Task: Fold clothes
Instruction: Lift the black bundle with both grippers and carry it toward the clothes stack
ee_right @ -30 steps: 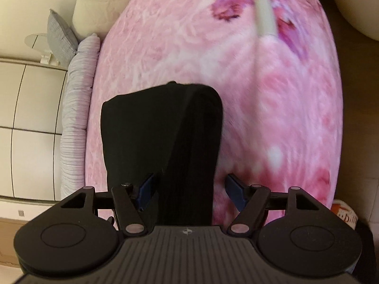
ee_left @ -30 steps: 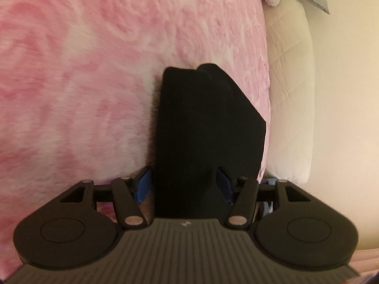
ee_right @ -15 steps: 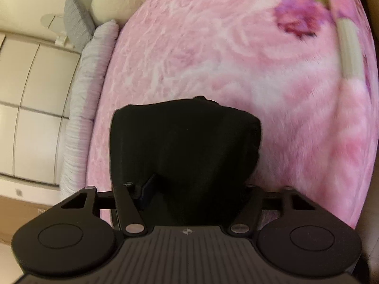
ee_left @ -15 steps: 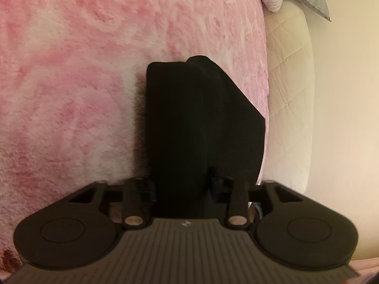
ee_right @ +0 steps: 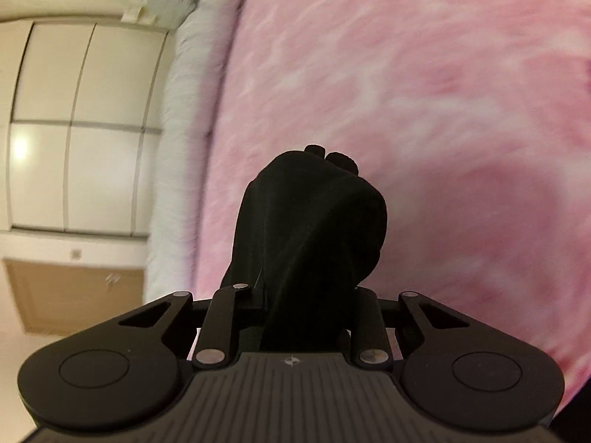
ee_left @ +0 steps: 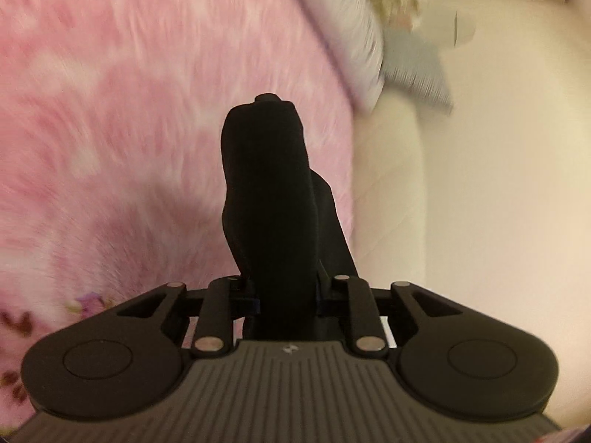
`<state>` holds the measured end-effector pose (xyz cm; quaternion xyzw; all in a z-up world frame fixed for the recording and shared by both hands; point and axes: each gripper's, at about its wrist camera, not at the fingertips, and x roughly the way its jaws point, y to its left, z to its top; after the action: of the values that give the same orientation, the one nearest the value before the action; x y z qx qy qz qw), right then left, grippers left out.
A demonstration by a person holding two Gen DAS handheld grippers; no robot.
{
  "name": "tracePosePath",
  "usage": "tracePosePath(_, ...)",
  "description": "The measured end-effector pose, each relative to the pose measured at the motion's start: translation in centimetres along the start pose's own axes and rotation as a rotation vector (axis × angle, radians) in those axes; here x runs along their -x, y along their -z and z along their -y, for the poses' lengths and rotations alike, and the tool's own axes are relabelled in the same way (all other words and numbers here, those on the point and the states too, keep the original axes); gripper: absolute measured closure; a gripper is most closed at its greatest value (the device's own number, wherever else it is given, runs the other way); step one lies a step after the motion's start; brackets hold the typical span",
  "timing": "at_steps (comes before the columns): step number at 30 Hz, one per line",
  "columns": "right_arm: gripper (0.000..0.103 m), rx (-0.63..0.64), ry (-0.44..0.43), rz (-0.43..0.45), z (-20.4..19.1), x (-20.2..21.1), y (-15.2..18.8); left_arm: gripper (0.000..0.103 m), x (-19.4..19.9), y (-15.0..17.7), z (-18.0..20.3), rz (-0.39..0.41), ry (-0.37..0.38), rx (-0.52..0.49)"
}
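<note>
left hand-held gripper point(ee_left: 282, 295) pinching black garment point(ee_left: 269, 199) | right hand-held gripper point(ee_right: 306, 304) pinching it too point(ee_right: 310, 229) | garment bunched, hangs straight ahead of both, long axis along fingers, lifted over pink bed cover point(ee_left: 110, 110) | vs 1 s ago: jaws were spread, garment lay flat; both views blurred.

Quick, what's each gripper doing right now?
Left gripper: closed on the black garment.
Right gripper: closed on the same garment.
</note>
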<state>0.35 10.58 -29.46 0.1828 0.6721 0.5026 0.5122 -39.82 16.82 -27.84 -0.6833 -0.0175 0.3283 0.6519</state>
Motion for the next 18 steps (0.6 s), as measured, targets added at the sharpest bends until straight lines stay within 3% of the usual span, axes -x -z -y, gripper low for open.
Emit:
tracePosePath(5,0.078,0.09,-0.099,-0.188,-8.8,-2.8,2.6,0.084,12.8,-0.5,2.2,0.25,0.006,0.022)
tracePosePath(10,0.078,0.236,-0.216,-0.428,-18.5,-7.7,9.6,0.084,26.5,0.7,2.5,0.531,-0.018,0.046)
tracePosePath(12,0.078,0.29,-0.254,-0.531,-22.0,-10.0,13.6,0.084,31.4,1.6,2.0,0.637,-0.029,0.062)
tracePosePath(18,0.078,0.423,-0.314,-0.793,-30.2,-15.9,27.7,0.084,44.4,0.9,-3.2,0.812,-0.038,0.146)
